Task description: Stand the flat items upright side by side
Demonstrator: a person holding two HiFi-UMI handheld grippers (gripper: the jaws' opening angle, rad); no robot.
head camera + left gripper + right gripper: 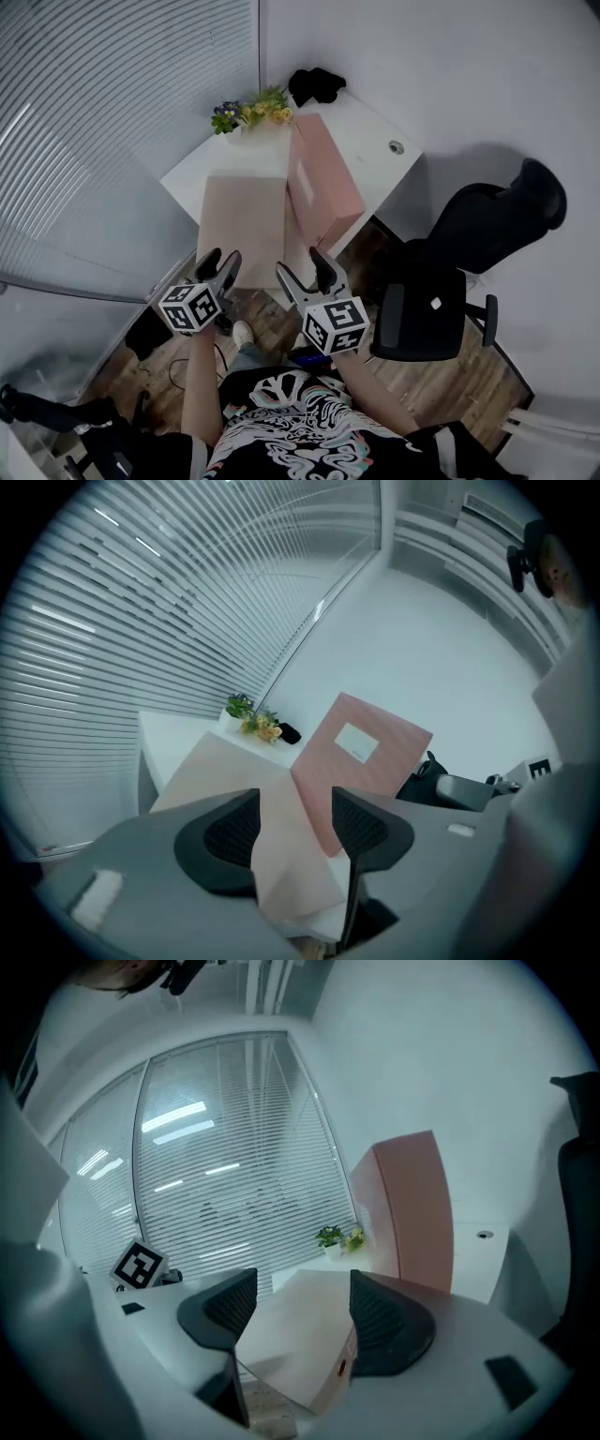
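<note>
On the white corner desk [375, 131] a pink flat box [323, 183] stands upright on its long edge. To its left a beige flat box [242, 225] lies flat, its near end jutting over the desk's front edge. My left gripper [217, 267] hovers open at that end's left corner and my right gripper [305, 272] open at its right corner. In the left gripper view the beige box [234, 771] shows ahead between the open jaws [295, 832], with the pink box [361, 761] behind. The right gripper [302, 1312] looks at the beige box [300, 1335] and the pink box [412, 1208]; no pad presses on either.
A small pot of flowers [251, 111] and a black object [316, 84] sit at the desk's far corner. A black office chair [469, 253] stands to the right of the desk. Window blinds [112, 122] run along the left.
</note>
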